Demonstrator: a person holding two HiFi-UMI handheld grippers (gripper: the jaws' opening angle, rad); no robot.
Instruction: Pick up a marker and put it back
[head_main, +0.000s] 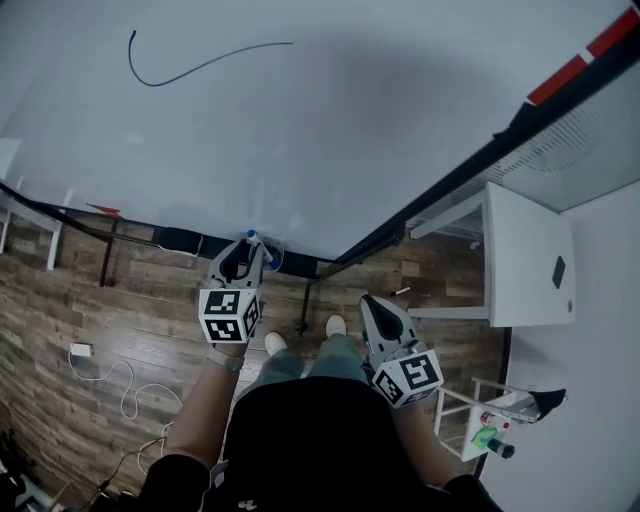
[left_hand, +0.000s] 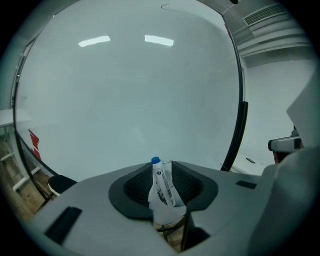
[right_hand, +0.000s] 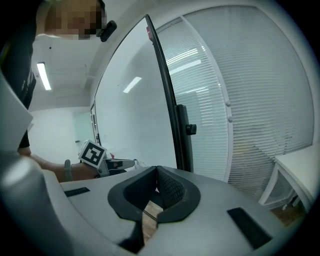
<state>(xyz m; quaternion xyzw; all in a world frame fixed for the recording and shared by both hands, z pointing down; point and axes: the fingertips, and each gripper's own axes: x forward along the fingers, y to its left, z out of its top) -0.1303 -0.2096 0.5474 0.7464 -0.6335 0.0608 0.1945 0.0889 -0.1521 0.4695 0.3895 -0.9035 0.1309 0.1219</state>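
Note:
A white marker with a blue cap (left_hand: 162, 182) stands clamped between the jaws of my left gripper (left_hand: 163, 186), cap end pointing up at the whiteboard (left_hand: 130, 90). In the head view the left gripper (head_main: 246, 262) is raised close to the whiteboard's (head_main: 300, 120) lower edge, the marker's blue tip (head_main: 254, 238) just showing. My right gripper (head_main: 385, 318) hangs lower at the right, away from the board, jaws shut together with nothing between them (right_hand: 156, 187). The left gripper's marker cube (right_hand: 93, 153) shows in the right gripper view.
A dark curved line (head_main: 190, 68) is drawn on the board at upper left. The board's black frame (head_main: 470, 170) runs diagonally right. A white table (head_main: 528, 255) stands right, a small stand with bits (head_main: 495, 425) lower right, a cable and adapter (head_main: 85, 352) on the wooden floor.

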